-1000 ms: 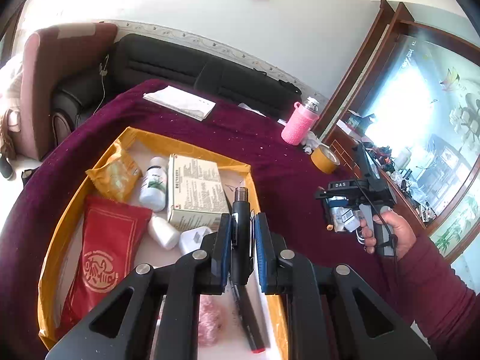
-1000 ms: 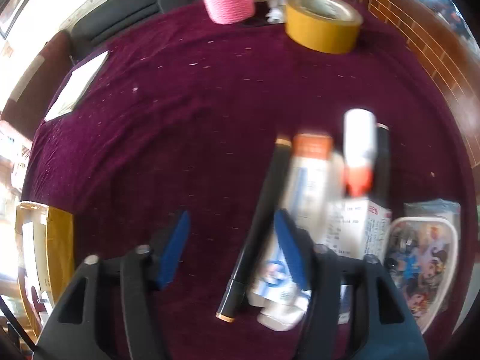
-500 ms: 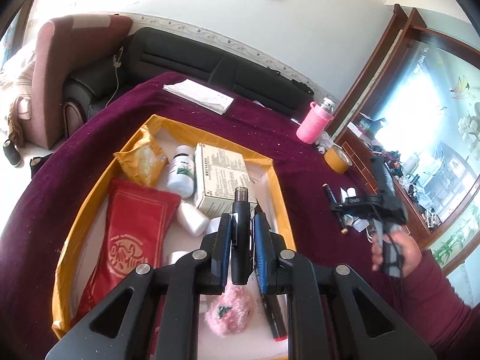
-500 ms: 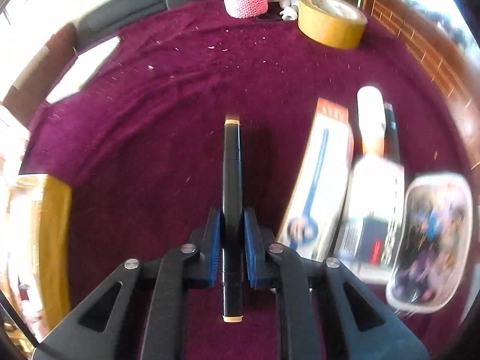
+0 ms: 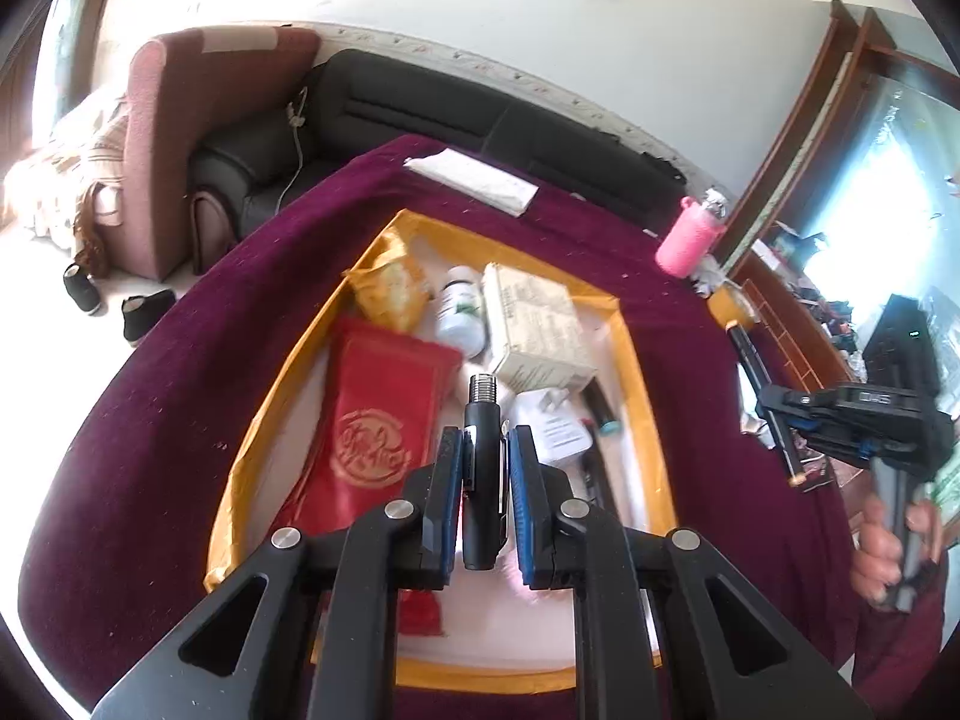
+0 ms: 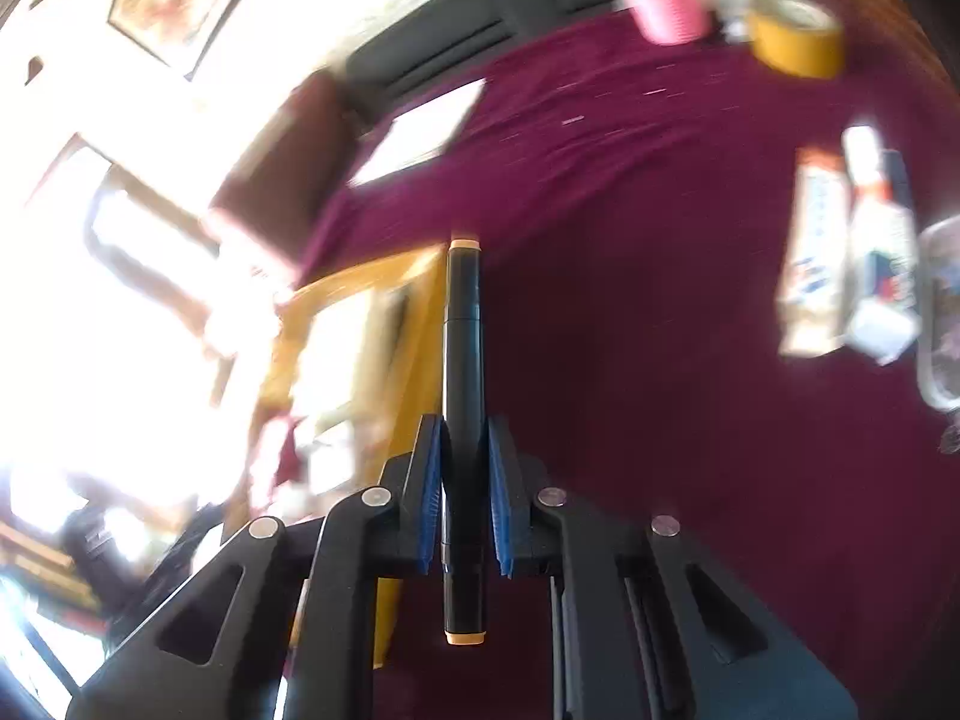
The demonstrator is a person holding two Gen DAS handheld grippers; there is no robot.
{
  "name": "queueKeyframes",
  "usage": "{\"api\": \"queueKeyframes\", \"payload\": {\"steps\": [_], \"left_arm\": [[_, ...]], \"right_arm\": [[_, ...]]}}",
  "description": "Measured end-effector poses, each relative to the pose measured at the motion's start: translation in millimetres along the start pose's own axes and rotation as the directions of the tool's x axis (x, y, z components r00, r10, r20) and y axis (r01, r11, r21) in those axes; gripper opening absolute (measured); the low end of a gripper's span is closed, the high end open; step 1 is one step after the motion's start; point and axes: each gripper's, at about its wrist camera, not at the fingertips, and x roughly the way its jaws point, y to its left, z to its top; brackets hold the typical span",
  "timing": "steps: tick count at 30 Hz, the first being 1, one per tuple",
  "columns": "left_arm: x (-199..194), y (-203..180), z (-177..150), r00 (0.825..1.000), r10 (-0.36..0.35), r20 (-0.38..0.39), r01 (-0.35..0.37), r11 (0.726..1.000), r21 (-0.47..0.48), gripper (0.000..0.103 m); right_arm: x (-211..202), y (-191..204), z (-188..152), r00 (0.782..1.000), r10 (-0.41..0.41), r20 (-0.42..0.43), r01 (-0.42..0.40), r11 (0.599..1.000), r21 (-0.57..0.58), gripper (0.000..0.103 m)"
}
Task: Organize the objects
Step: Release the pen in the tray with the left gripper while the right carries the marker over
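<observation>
Right wrist shows the right tool (image 6: 461, 498) clamping a marker (image 6: 462, 360); left wrist alone shows the left tool (image 5: 485, 492) clamping a black cylinder (image 5: 482, 468).

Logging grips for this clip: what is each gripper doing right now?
Left gripper: shut on a black pen.
Right gripper: shut on a black marker.

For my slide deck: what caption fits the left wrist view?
Left gripper clamps a black pen above the yellow-rimmed tray of sorted items.
</observation>
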Motion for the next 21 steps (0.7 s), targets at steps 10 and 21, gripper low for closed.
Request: {"api": "queueKeyframes", "payload": {"steps": [10, 21], "left_arm": [[41.0, -9.1, 3.3, 0.993, 0.048, -0.104, -0.042, 0.998, 0.055, 0.013], [63.8, -23.1, 6.4, 0.989, 0.053, -0.140, -0.037, 0.993, 0.113, 0.012]], "right_arm": [[76.6, 71.7, -44.6, 0.987, 0.021, -0.160, -0.032, 0.997, -0.067, 0.013], [109.9, 98.9, -47.9, 0.970, -0.206, -0.127, 0.187, 0.971, -0.147, 0.013]]}}
